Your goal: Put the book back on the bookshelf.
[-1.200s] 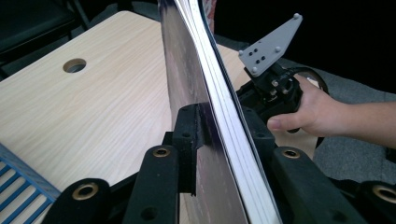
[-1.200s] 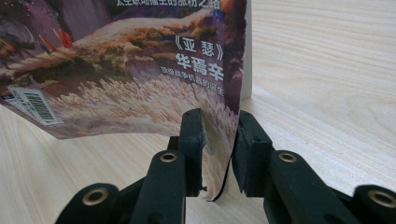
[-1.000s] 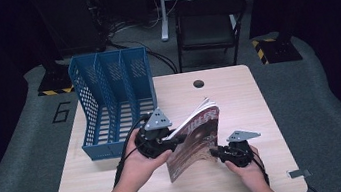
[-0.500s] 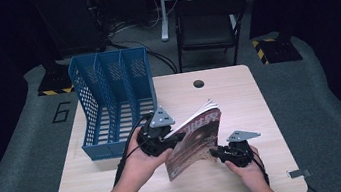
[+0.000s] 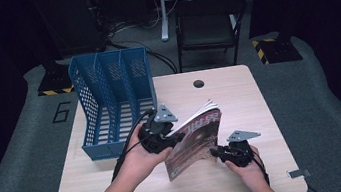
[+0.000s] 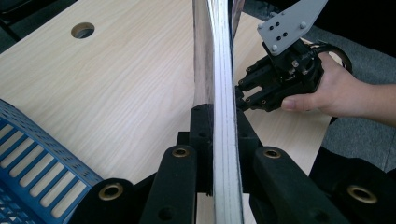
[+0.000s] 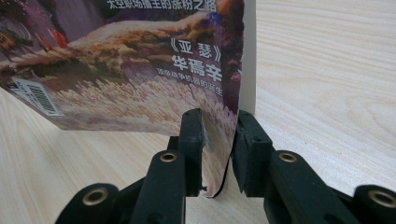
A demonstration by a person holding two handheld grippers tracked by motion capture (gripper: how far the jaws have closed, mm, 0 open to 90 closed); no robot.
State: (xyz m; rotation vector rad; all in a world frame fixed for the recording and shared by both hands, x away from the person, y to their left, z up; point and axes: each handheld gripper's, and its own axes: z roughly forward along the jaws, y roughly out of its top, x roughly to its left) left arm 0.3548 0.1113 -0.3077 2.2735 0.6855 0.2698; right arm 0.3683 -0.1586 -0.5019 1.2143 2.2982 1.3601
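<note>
The left gripper has its jaws clamped tight on the magazine; the right gripper has its jaws narrowly pinching the magazine's lower corner above the desk.

Lab or studio recording space, dark surroundings, lone wooden table on grey mat, hazard-striped stand bases

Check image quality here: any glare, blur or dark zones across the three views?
High view: pale wooden table evenly lit, surrounding floor nearly black. Left gripper view: glossy colour-printed magazine shows a bright sheen down its cover, and its near edge is soft. Right gripper view: cover print sharp, black jaws at the bottom slightly blurred.
</note>
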